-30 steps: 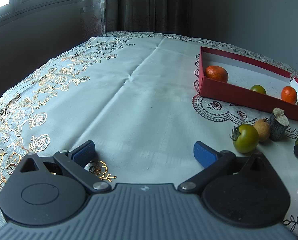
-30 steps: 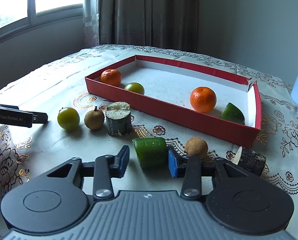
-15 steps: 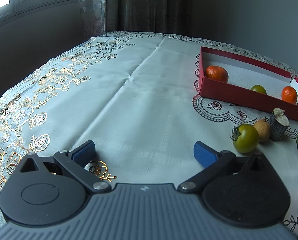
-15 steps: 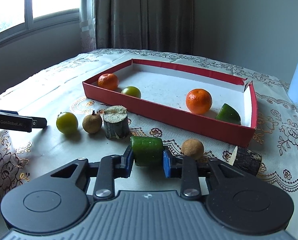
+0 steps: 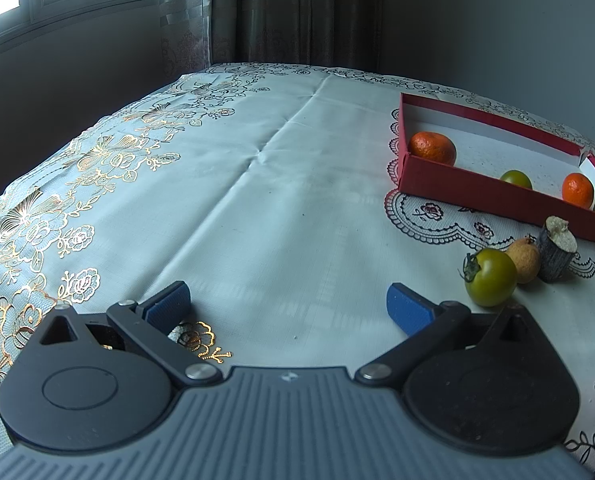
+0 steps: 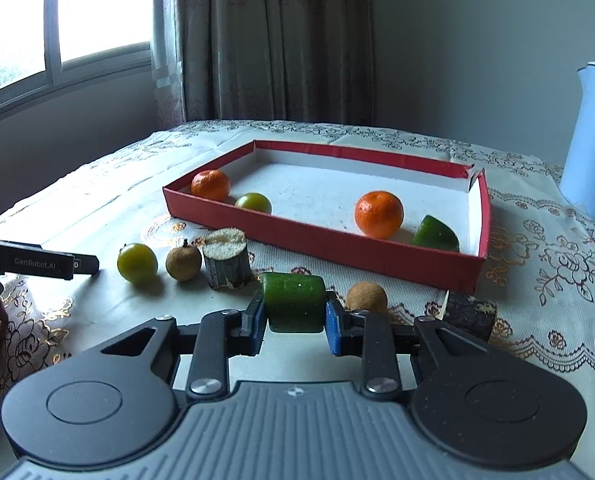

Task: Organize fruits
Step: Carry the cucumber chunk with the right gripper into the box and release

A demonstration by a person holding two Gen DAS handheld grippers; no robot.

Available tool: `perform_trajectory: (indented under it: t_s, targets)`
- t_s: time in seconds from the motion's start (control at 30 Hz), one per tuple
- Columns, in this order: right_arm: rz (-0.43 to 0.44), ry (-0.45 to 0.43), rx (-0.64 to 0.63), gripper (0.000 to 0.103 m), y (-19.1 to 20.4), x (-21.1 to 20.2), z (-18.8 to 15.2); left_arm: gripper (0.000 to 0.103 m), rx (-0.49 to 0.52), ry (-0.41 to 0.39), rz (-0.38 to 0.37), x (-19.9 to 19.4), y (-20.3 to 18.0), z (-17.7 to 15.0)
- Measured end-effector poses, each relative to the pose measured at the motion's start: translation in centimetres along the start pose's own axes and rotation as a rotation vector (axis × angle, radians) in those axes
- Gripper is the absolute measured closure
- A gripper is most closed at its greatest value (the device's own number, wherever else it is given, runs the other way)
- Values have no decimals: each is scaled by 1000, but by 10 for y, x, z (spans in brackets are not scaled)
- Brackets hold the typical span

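My right gripper (image 6: 295,320) is shut on a green cucumber chunk (image 6: 293,300) and holds it above the tablecloth, in front of the red tray (image 6: 337,246). The tray holds two oranges (image 6: 378,214), a green tomato (image 6: 253,203) and a green piece (image 6: 435,234). On the cloth lie a green tomato (image 6: 137,263), two brown longans (image 6: 183,262) and two bark-covered stem pieces (image 6: 227,258). My left gripper (image 5: 289,304) is open and empty over bare cloth, left of the green tomato (image 5: 490,277); its finger also shows in the right wrist view (image 6: 37,264).
A pale blue kettle (image 6: 593,140) stands at the back right of the table. Curtains and a window are behind the table. The table's left edge drops off near the gold floral border (image 5: 37,216).
My right gripper closed on the cucumber chunk and lifted it off the cloth. The left gripper has not moved.
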State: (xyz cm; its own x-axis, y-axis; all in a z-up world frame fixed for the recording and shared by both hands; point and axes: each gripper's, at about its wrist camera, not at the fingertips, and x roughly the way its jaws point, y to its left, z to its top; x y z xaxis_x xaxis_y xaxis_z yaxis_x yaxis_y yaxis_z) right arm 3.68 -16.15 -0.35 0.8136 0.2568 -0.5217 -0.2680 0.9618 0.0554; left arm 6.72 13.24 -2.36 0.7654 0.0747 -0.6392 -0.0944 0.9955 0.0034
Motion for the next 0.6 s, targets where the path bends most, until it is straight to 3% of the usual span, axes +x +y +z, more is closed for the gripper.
perform_trajectory:
  t_s: [0.6]
  targets:
    - [-73,-173,21,74,-14,7,71,0,0,0,0,0,0,0]
